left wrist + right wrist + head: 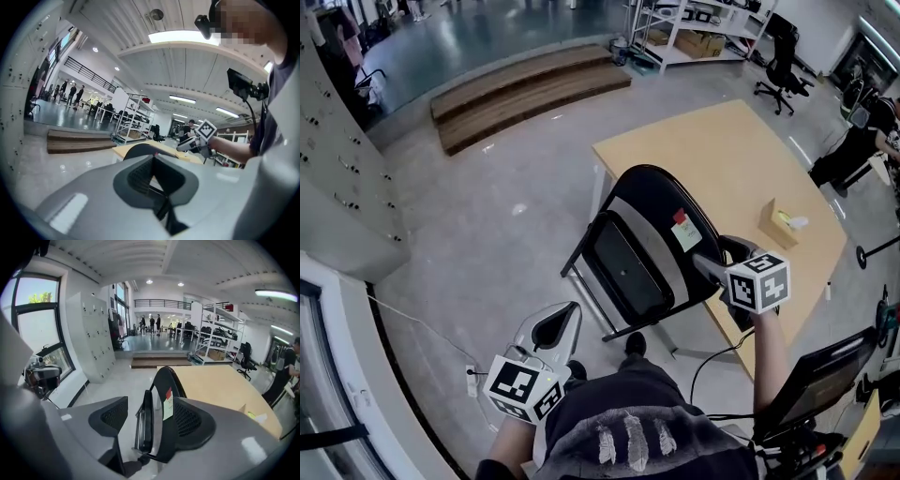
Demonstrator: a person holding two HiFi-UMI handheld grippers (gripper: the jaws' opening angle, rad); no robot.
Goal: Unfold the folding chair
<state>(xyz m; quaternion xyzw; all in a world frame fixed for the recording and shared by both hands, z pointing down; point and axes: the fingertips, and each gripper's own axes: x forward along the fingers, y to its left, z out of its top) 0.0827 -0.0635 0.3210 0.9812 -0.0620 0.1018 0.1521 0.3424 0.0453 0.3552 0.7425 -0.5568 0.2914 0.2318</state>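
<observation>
A black folding chair (647, 244) stands folded on the floor, leaning against the table's near corner, with a red and white tag on its backrest. My right gripper (705, 262) reaches it from the right at the backrest's edge. In the right gripper view the jaws of the right gripper (152, 401) stand wide, and the chair's (159, 394) folded seat and backrest lie between them. The backrest is close to the right pad; the left pad is apart from it. My left gripper (567, 314) hangs shut and empty left of the chair, low by my body. From the left gripper (153, 161) I see the chair's top (140, 149).
The light wooden table (741, 169) behind the chair carries a tissue box (778, 223). Grey lockers (337, 169) line the left wall, wooden steps (525, 94) lie beyond. A cable and socket strip (472, 380) lie on the floor at left. A person (862, 150) is at the far right.
</observation>
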